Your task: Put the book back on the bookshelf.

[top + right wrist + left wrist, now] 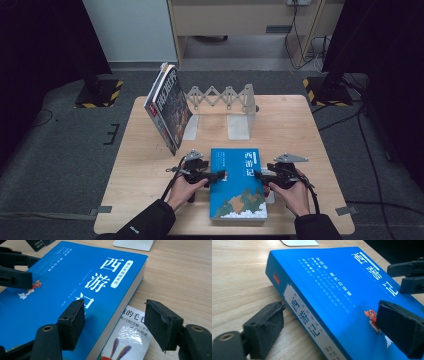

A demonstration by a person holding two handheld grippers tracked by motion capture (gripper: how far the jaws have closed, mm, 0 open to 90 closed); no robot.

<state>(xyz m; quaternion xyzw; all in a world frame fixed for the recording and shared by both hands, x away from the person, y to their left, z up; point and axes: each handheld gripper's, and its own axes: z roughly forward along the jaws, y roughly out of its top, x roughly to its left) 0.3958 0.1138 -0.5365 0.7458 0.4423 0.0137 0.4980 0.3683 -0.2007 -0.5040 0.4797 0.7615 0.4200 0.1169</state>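
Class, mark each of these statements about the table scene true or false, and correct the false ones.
1. The thick blue paperback book lies flat on the light wooden table. True.
2. The left hand-held gripper is clamped shut on the book's spine. False: its jaws stand open, one beside the spine, one over the cover.
3. A thinner white book lies under the blue book's edge. True.
4. The dark magazine lies flat on the table. False: it stands tilted against the grey expanding metal book rack.
5. The right hand-held gripper holds the white book. False: its jaws are open, straddling the blue book's page edge.
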